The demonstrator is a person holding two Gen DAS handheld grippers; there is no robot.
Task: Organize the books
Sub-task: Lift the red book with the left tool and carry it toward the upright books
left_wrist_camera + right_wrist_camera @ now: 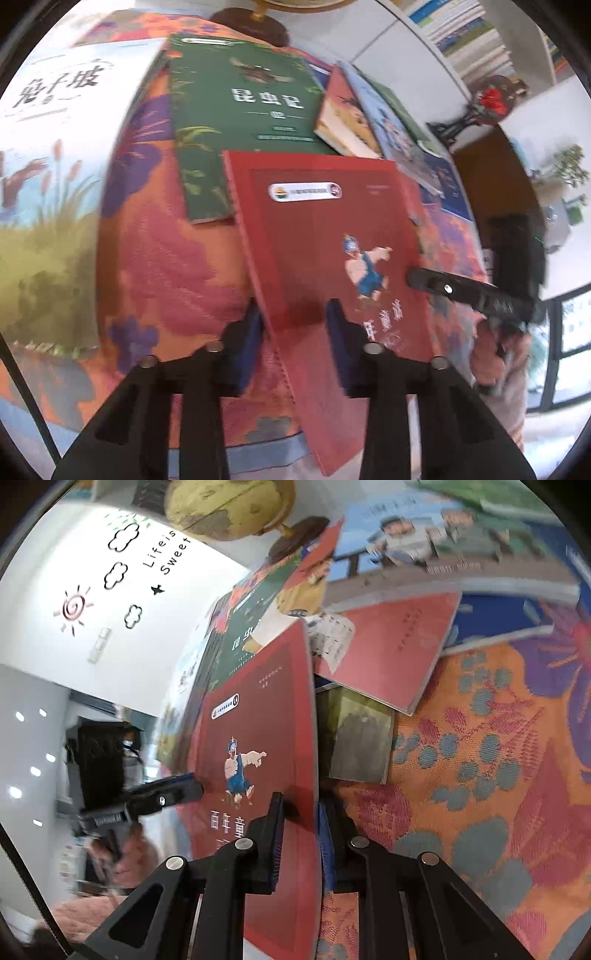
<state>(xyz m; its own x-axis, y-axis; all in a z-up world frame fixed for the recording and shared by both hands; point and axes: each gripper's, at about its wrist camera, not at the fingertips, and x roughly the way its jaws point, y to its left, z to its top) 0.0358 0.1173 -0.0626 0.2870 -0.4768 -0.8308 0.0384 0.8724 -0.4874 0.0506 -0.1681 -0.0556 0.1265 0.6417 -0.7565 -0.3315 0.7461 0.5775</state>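
We see the red book (325,229) lifted at a slant above the table (166,258), which wears an orange flowered cloth, and both tongs grip it. The left tongs (293,343) are clamped on its spine-side edge, at 6 o'clock in the left wrist view, one blue pad (338,332) pressed on the cover. The right tongs (301,830) are clamped on the opposite long edge, at 6 o'clock in the right wrist view, with the book's edge running straight up between the fingers (275,834). In the left view the right tongs reach in from 4 o'clock, just beside the cartoon figure on the cover (a character in blue overalls). At 12 o'clock from the red book lies a green book (240,122), flat on the cloth. At 1 o'clock a loose pile of books (388,122) overlaps one another. At 9 o'clock a large pale book (48,155) with reeds painted on it fills the edge. A globe (229,506) stands at 12 o'clock in the right view.
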